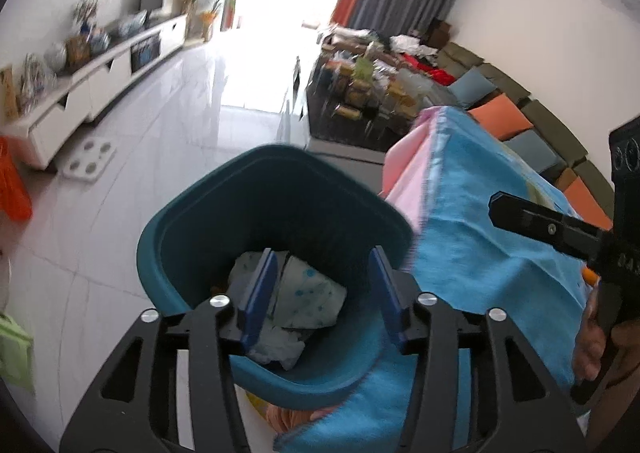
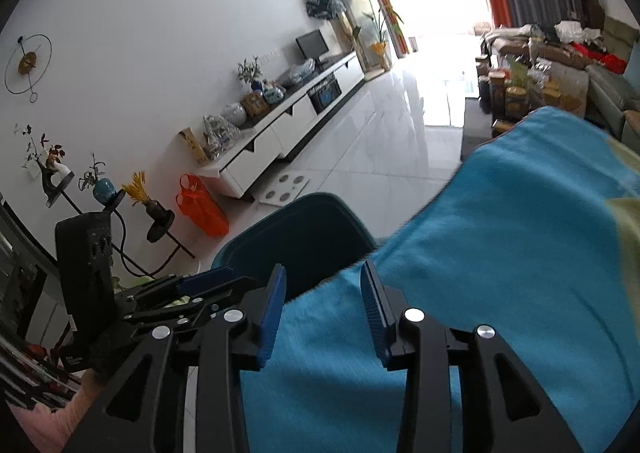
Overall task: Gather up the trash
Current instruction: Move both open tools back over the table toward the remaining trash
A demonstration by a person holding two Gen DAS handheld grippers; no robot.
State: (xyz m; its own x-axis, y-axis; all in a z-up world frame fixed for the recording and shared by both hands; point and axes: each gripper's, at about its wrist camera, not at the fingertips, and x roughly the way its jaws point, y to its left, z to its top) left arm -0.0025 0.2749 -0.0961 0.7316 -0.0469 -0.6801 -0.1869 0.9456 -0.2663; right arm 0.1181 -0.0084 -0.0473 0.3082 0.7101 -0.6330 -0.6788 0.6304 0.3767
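My left gripper (image 1: 324, 293) hangs over the teal trash bin (image 1: 192, 245), jaws parted, nothing pinched between them. Crumpled white paper with blue dots (image 1: 308, 297) lies at the bottom of the bin, showing through the gap between the fingers but apart from them, so I read that piece as dropped in. A spot of something orange sits beside it; too small to name.

My right gripper (image 2: 324, 313) also stands open and empty, over the blue towel (image 2: 500, 253) that covers the surface beside the bin. The towel's edge lies right against the bin rim. In the left wrist view a pink cloth (image 1: 404, 173) peeks from under the towel's far edge.

Progress: at least one piece of trash is in the bin, both grippers are free. What's left is hard to judge. The towel looks clear of litter in the patch I can see, but motion blur smears it, and much of the surface is outside both views. The white tiled floor (image 1: 160, 125) near the bin shows no loose scraps. Next I'd scan the surface for remaining trash before calling it done.
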